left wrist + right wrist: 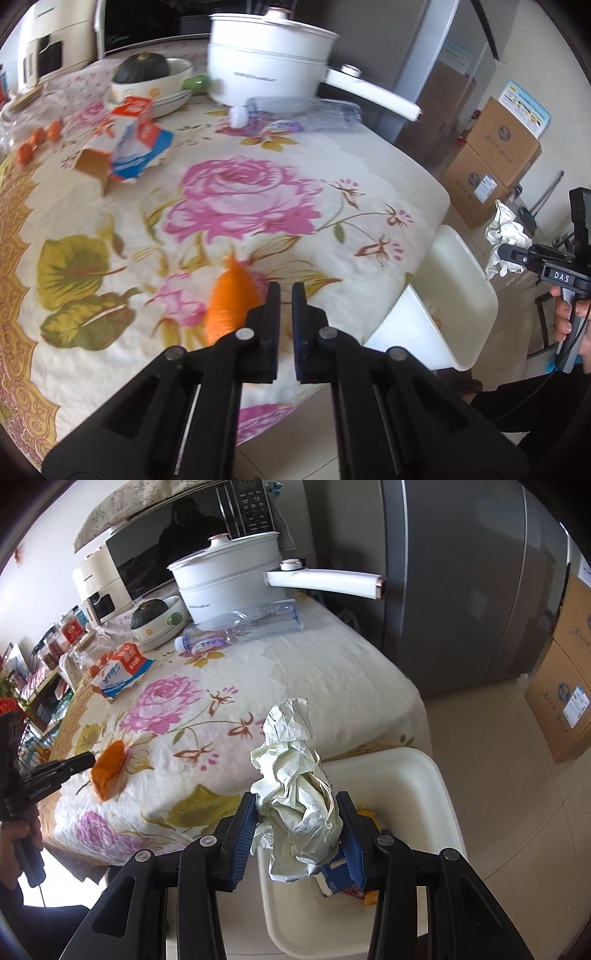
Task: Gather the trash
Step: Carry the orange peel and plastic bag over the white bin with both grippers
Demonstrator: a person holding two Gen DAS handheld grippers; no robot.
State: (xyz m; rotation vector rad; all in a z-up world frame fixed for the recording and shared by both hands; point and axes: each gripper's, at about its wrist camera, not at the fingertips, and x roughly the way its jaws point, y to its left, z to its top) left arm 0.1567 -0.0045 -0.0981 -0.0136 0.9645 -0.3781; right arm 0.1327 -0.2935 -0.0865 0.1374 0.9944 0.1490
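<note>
Crumpled paper [299, 797] sits pinched between the right gripper's [301, 814] blue pads, above the white bin [413, 775] beside the table's [332, 155] edge. Orange peel [231, 302] lies on the tablecloth near that edge, just beside the left gripper [285, 295], whose jaws are pressed nearly together and empty.

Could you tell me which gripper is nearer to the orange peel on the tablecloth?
Left. The left gripper is shut, its tips right beside the orange peel, with nothing between them. The right gripper is off the table, holding crumpled paper over the white bin.

Bright, soft daylight, perhaps from a window; motion blur smears the left view, fisheye edges bend darkly.
</note>
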